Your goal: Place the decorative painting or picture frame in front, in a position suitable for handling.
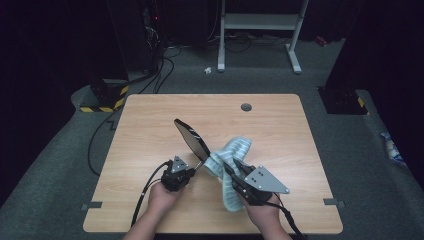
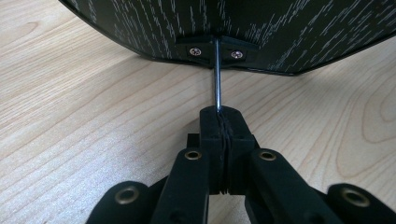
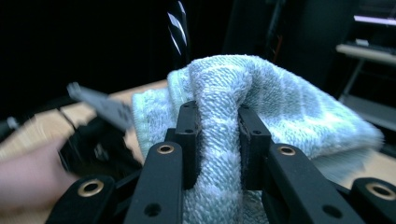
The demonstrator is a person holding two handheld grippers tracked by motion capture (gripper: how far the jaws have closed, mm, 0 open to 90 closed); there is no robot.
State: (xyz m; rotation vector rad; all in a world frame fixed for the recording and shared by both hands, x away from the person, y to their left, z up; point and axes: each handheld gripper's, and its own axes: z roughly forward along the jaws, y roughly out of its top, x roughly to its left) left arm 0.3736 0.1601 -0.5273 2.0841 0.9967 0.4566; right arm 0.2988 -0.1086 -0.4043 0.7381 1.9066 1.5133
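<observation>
A dark oval mirror (image 1: 191, 136) on a thin metal stem stands tilted above the wooden table (image 1: 150, 115). My left gripper (image 1: 192, 170) is shut on that stem. In the left gripper view the stem (image 2: 217, 74) runs from between the closed pads of the left gripper (image 2: 222, 116) up to a screwed bracket on the mirror's black streaked back (image 2: 140, 23). My right gripper (image 1: 227, 167) is shut on a light blue striped towel (image 1: 235, 150), just right of the mirror. In the right gripper view the towel (image 3: 280, 102) bunches between the pads of the right gripper (image 3: 218, 121).
A round cable hole (image 1: 246, 107) sits near the table's far edge. Beyond the table stands a white desk frame (image 1: 260, 22). A black-and-yellow striped base (image 1: 105, 97) and cables lie on the floor at the far left.
</observation>
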